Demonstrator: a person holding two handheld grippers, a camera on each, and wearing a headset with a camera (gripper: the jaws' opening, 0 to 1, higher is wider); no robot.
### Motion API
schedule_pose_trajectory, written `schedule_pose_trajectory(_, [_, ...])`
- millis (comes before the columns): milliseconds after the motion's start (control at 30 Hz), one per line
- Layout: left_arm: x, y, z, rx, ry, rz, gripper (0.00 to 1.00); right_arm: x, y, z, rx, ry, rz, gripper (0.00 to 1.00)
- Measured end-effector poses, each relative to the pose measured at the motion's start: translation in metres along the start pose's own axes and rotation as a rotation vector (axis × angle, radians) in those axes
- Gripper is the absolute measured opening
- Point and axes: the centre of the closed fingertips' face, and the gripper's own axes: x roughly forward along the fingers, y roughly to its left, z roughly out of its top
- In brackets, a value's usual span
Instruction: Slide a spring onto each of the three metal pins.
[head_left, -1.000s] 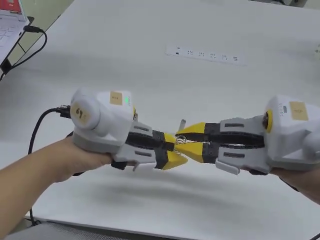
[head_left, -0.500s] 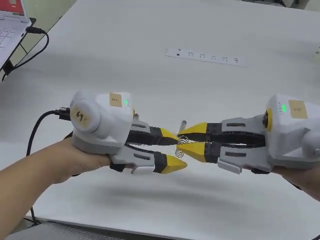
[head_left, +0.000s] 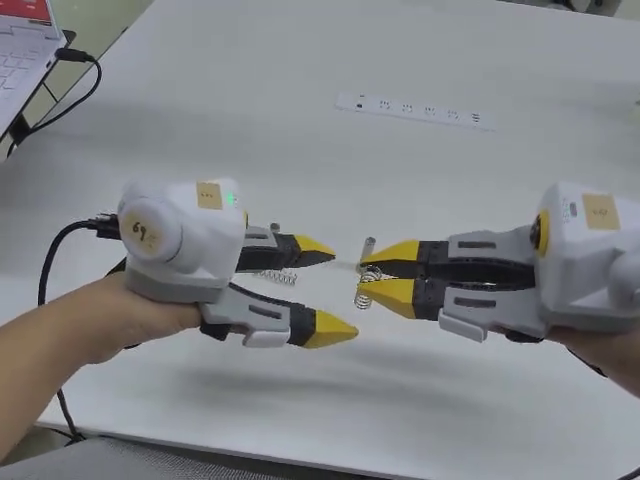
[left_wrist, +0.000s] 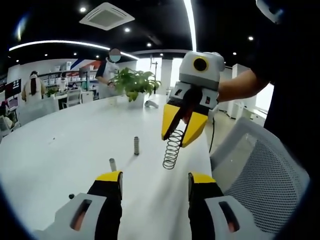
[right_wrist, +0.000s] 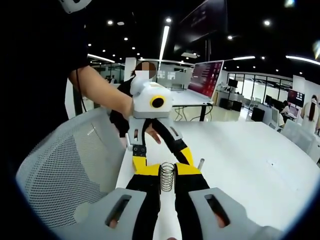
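Here, at the left of the head view, the left gripper (head_left: 344, 289) has its jaws spread wide apart. At centre the spring (head_left: 365, 297) hangs nearly upright, its free end pointing down at the table (head_left: 250, 130), its top pinched by the clenched right gripper (head_left: 368, 277).

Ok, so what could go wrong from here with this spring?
The right gripper pinches the spring by one end only, with the rest hanging free, so it may slip or flick out. The left gripper is open and not steadying it, so lining the loose end up with the bare pin could be fiddly. That pin stands close by the left gripper's jaw and might get knocked over.
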Motion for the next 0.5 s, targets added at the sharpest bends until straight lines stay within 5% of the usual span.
schedule_pose_trajectory(500, [-0.028,0.017,-0.01,-0.033,-0.007,0.089,0.64,-0.002,-0.005,-0.003,0.009,0.011,-0.027,0.07])
